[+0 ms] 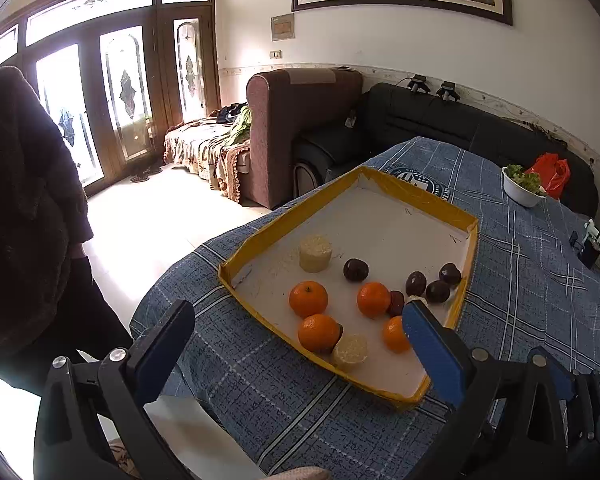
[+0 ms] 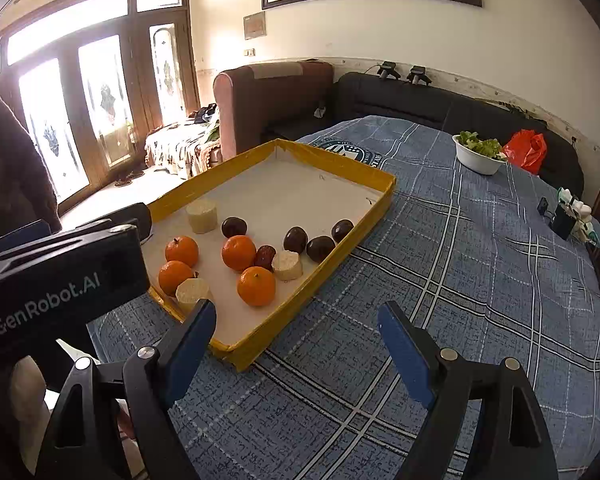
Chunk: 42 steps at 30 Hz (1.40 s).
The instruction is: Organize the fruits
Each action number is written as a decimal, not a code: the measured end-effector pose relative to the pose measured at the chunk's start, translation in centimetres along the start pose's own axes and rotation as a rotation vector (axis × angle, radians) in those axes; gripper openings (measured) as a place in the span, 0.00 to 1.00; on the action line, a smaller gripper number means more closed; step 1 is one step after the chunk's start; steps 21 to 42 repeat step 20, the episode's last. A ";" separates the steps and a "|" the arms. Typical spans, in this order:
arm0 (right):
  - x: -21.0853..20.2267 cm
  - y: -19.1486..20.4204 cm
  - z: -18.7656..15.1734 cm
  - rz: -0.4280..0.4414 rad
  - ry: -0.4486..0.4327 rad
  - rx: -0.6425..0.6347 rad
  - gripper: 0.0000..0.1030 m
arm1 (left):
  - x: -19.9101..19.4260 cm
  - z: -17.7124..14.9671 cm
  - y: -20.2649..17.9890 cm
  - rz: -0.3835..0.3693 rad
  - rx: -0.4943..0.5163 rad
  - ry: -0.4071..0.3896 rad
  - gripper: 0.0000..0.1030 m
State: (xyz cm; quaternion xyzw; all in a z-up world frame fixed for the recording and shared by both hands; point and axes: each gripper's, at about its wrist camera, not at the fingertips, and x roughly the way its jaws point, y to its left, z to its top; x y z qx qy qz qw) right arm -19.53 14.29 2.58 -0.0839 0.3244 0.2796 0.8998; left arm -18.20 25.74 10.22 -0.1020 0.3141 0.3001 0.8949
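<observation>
A yellow-walled tray [image 2: 332, 168] with a white floor is seen on a surface covered by a blue plaid cloth [image 2: 440, 280]. All the fruit is held in the near half of the tray. Four oranges [image 2: 256, 286] are counted: two close together by the left wall, one in the middle, and one nearest the front. Four dark round plums [image 2: 295, 239] are spread toward the right wall, and a smaller reddish-brown fruit [image 2: 265, 257] is pressed against the middle orange. Three pale cut cylinders [image 2: 287, 265] are also in the tray: one set farther back on the left, one at the near wall touching an orange, and one between the front orange and the plums.

The left hand-held gripper [image 1: 298, 334] is held wide, with nothing between its blue-padded fingers [image 1: 434, 350]; it is poised above the near end of the tray, and its right finger hides part of the frontmost orange [image 1: 395, 334]. The right hand-held gripper [image 2: 296, 336] is likewise spread wide and carries nothing; it is positioned over the cloth just beside the tray's near corner.

Farther back on the surface a white bowl [image 2: 480, 160] of greens is placed, with a red bag [image 2: 526, 150] beside it.
</observation>
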 end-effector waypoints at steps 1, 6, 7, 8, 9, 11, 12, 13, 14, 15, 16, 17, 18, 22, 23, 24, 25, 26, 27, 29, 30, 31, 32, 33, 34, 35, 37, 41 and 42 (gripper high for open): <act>-0.1 0.1 0.0 0.000 0.000 0.000 0.85 | 0.1 -0.1 0.0 -0.001 0.000 0.002 1.00; -0.3 0.3 0.0 -0.001 -0.008 -0.001 0.85 | 0.5 0.0 -0.1 -0.004 0.005 0.012 1.00; -0.3 0.3 -0.1 -0.002 -0.008 -0.001 0.85 | 0.6 0.0 -0.1 -0.001 0.006 0.013 1.00; -0.3 0.3 -0.1 -0.001 -0.007 0.000 0.85 | 0.6 0.0 -0.1 0.003 0.005 0.012 1.00; -0.3 0.3 -0.1 0.000 -0.005 0.001 0.85 | 0.7 0.0 0.0 0.004 0.002 0.012 1.00; -0.2 0.4 -0.1 0.003 0.001 0.001 0.86 | 0.8 -0.1 -0.1 0.007 0.005 0.015 1.00; -0.2 0.4 -0.1 0.003 0.002 0.002 0.86 | 0.7 -0.1 -0.1 0.009 0.008 0.014 1.00; -0.2 0.4 -0.1 0.007 0.005 0.005 0.86 | 0.7 -0.2 -0.1 0.013 0.010 0.011 1.00; -0.2 0.4 -0.1 0.010 0.007 0.008 0.86 | 0.7 -0.3 -0.1 0.016 0.011 0.009 1.00; -0.2 0.4 -0.1 0.013 0.008 0.010 0.86 | 0.6 -0.3 -0.1 0.019 0.010 0.007 1.00; -0.2 0.3 -0.1 0.014 0.007 0.011 0.86 | 0.5 -0.3 -0.1 0.018 0.009 0.006 1.00; -0.3 0.3 -0.1 0.014 0.004 0.012 0.86 | 0.6 -0.3 -0.1 0.018 0.010 0.007 1.00; -0.3 0.2 -0.1 0.015 0.003 0.015 0.86 | 0.6 -0.3 -0.1 0.020 0.013 0.009 1.00; -0.4 0.0 -0.1 0.017 0.005 0.024 0.86 | 0.4 -0.4 -0.4 0.017 0.023 0.015 1.00; -0.4 0.0 -0.1 0.017 0.005 0.024 0.86 | 0.4 -0.4 -0.4 0.017 0.023 0.015 1.00; -0.4 0.0 -0.1 0.017 0.005 0.024 0.86 | 0.4 -0.4 -0.4 0.017 0.023 0.015 1.00; -0.4 0.0 -0.1 0.017 0.005 0.024 0.86 | 0.4 -0.4 -0.4 0.017 0.023 0.015 1.00; -0.4 0.0 -0.1 0.017 0.005 0.024 0.86 | 0.4 -0.4 -0.4 0.017 0.023 0.015 1.00; -0.4 0.0 -0.1 0.017 0.005 0.024 0.86 | 0.4 -0.4 -0.4 0.017 0.023 0.015 1.00; -0.4 0.0 -0.1 0.017 0.005 0.024 0.86 | 0.4 -0.4 -0.4 0.017 0.023 0.015 1.00; -0.4 0.0 -0.1 0.017 0.005 0.024 0.86 | 0.4 -0.4 -0.4 0.017 0.023 0.015 1.00; -0.4 0.0 -0.1 0.017 0.005 0.024 0.86 | 0.4 -0.4 -0.4 0.017 0.023 0.015 1.00; -0.4 0.0 -0.1 0.017 0.005 0.024 0.86 | 0.4 -0.4 -0.4 0.017 0.023 0.015 1.00; -0.4 0.0 -0.1 0.017 0.005 0.024 0.86 | 0.4 -0.4 -0.4 0.017 0.023 0.015 1.00; -0.4 0.0 -0.1 0.017 0.005 0.024 0.86 | 0.4 -0.4 -0.4 0.017 0.023 0.015 1.00; -0.4 0.0 -0.1 0.017 0.005 0.024 0.86 | 0.4 -0.4 -0.4 0.017 0.023 0.015 1.00; -0.4 0.0 -0.1 0.017 0.005 0.024 0.86 | 0.4 -0.4 -0.4 0.017 0.023 0.015 1.00; -0.4 0.0 -0.1 0.017 0.005 0.024 0.86 | 0.4 -0.4 -0.4 0.017 0.023 0.015 1.00; -0.4 0.0 -0.1 0.017 0.005 0.024 0.86 | 0.4 -0.4 -0.4 0.017 0.023 0.015 1.00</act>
